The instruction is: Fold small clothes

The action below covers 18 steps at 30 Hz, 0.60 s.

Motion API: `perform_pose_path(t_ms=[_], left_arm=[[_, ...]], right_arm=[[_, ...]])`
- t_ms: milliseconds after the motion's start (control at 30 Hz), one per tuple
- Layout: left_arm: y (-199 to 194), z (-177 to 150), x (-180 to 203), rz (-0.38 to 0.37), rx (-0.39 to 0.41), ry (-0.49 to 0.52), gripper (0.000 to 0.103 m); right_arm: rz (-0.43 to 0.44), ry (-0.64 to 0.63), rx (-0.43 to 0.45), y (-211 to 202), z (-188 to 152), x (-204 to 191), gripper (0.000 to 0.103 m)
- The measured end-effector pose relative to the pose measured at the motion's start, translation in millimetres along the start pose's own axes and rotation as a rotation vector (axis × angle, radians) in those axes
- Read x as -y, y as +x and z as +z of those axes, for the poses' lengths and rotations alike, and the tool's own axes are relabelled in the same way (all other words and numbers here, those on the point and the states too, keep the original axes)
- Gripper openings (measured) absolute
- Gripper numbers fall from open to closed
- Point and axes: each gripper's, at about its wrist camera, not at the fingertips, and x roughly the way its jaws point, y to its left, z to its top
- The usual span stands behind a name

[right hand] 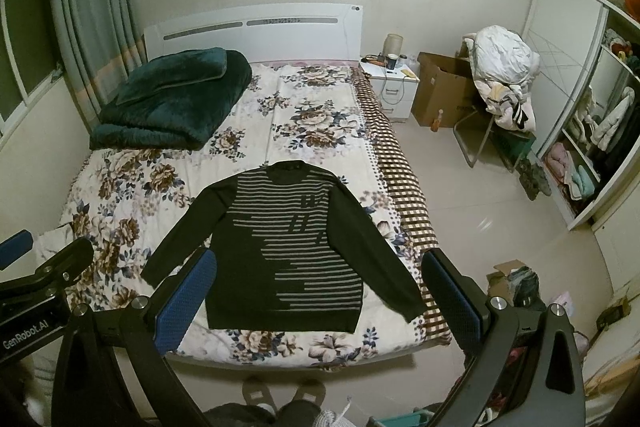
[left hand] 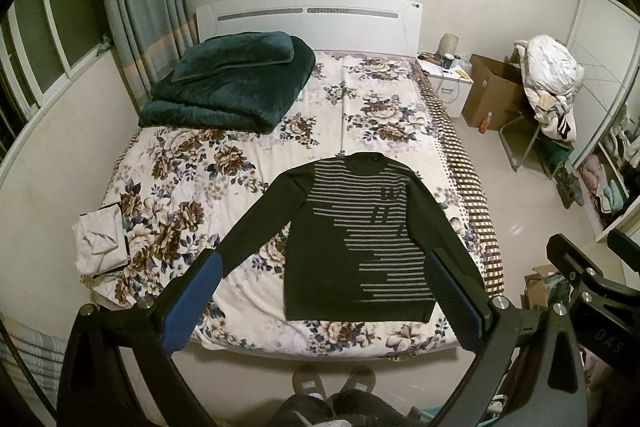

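Observation:
A dark long-sleeved sweater [left hand: 352, 239] with grey stripes lies flat and face up on the flowered bed sheet [left hand: 192, 163], both sleeves spread out, hem toward the foot edge. The same sweater [right hand: 280, 247] fills the middle of the right wrist view. My left gripper [left hand: 324, 259] hangs open above the foot of the bed, its blue-padded fingers wide apart and holding nothing. My right gripper [right hand: 320, 259] is open too, empty, well above the sweater. The right gripper's body also shows at the right edge of the left wrist view.
A folded white garment [left hand: 100, 239] lies at the bed's left edge. A folded dark green blanket [left hand: 228, 83] sits near the headboard. A nightstand [left hand: 444, 79], a cardboard box [left hand: 492, 91] and a chair piled with clothes [left hand: 552, 83] stand right of the bed. A person's slippers [left hand: 332, 383] are at the foot.

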Motion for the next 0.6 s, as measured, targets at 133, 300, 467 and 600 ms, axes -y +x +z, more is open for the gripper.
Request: perform_pose_path(t_ms=[133, 300, 467, 600], left_arm=[[0.1, 0.2, -0.1, 0.001, 0.001, 0.001, 0.103], [-1.7, 8.0, 1.1, -0.003, 0.0, -0.001, 0.103], [-2.0, 7.8, 1.3, -0.003, 0.004, -0.003, 0.103], [-2.1, 7.1, 1.6, -0.001, 0.004, -0.003, 0.103]], right_arm=[[0.0, -0.001, 0.003, 1.1, -4.4, 2.6, 0.103], [-0.001, -0.001, 0.004, -3.2, 1.2, 0.2, 0.103], [0.002, 0.0, 0.006, -2.5, -0.3, 1.8, 0.103], [0.003, 0.001, 0.007, -3.3, 0.3, 1.8, 0.103]])
